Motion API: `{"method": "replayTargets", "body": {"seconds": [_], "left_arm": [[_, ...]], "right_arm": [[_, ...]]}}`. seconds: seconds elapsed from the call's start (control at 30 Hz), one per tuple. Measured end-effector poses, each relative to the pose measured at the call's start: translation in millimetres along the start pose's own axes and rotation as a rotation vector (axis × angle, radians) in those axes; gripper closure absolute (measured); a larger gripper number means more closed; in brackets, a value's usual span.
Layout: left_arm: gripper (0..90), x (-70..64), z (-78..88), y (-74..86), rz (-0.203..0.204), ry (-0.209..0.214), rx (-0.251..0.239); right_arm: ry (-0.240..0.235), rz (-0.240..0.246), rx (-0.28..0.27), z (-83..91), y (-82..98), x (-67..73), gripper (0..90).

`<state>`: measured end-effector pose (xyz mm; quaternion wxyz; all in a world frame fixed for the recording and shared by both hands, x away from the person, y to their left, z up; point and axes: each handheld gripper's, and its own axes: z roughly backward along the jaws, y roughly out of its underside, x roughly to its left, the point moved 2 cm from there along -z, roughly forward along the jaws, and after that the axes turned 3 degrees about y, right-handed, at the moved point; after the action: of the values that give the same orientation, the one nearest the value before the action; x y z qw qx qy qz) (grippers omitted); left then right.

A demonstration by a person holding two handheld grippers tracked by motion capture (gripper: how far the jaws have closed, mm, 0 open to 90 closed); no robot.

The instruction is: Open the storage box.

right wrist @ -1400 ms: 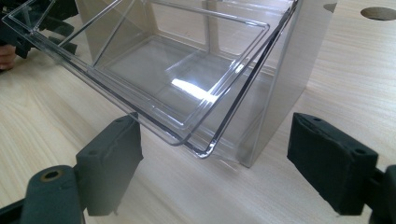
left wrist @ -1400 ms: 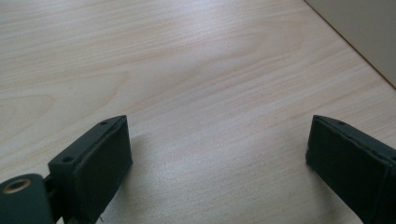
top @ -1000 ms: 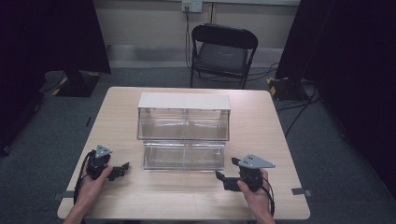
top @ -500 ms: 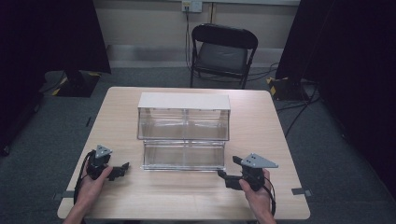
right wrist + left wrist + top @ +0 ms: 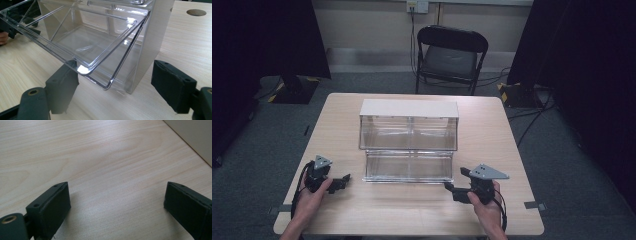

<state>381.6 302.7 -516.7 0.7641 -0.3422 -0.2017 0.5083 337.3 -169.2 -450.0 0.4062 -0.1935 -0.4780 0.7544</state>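
From above, the clear box (image 5: 409,142) sits mid-table, your left gripper (image 5: 343,182) near its left front corner, your right gripper (image 5: 453,187) at its right front corner. Your left gripper (image 5: 117,202) gapes wide over bare table (image 5: 100,157). Your right gripper (image 5: 115,85) gapes wide too, the clear box's (image 5: 100,37) corner between its jaws.

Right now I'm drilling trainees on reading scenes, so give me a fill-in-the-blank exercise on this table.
1. The clear plastic two-tier bin stands on a light ____ table.
2. Both the left gripper and the right gripper have their jaws ____.
3. Beyond the table stands a black folding ____.

Missing words: wooden; open; chair
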Motion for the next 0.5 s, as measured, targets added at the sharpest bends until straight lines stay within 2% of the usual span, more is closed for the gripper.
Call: {"method": "replayTargets", "body": {"seconds": [0.5], "left_arm": [[6.3, 0.0, 0.0, 0.0, 0.000, 0.000, 0.000]], "right_arm": [[-0.002, -0.012, -0.003, 0.0, -3.7, 0.3, 18.7]]}}
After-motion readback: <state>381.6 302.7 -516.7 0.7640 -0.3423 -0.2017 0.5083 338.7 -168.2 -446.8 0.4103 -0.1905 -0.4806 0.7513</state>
